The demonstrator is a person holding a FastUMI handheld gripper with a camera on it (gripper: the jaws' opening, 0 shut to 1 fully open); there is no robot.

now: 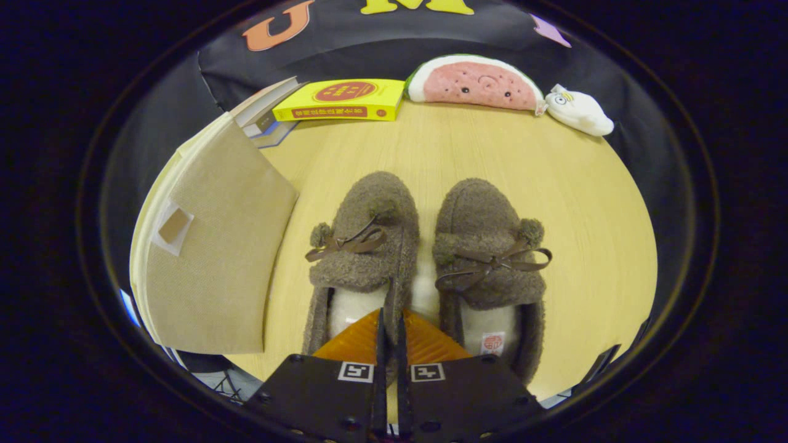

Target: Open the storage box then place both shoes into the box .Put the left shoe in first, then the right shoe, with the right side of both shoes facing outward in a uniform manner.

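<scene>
Two brown fuzzy slippers with bows stand side by side on the wooden table point(585, 203), toes pointing away from me. My gripper point(391, 329) is at the heel end of the left-hand shoe point(363, 240). Its fingers stand nearly together, with that shoe's inner side wall pinched between them. The right-hand shoe point(486, 246) sits just to the right of the fingers, touching or almost touching its mate. A beige fabric storage box point(215, 246) stands to the left of the shoes, showing a broad panel with a small patch. I cannot tell from here how its lid stands.
Beyond the shoes, along the table's far edge, lie a yellow book point(345, 101) on a few other books, a watermelon-slice plush point(474, 83) and a small white plush point(578, 111). Bare tabletop stretches to the right of the shoes and ahead of them.
</scene>
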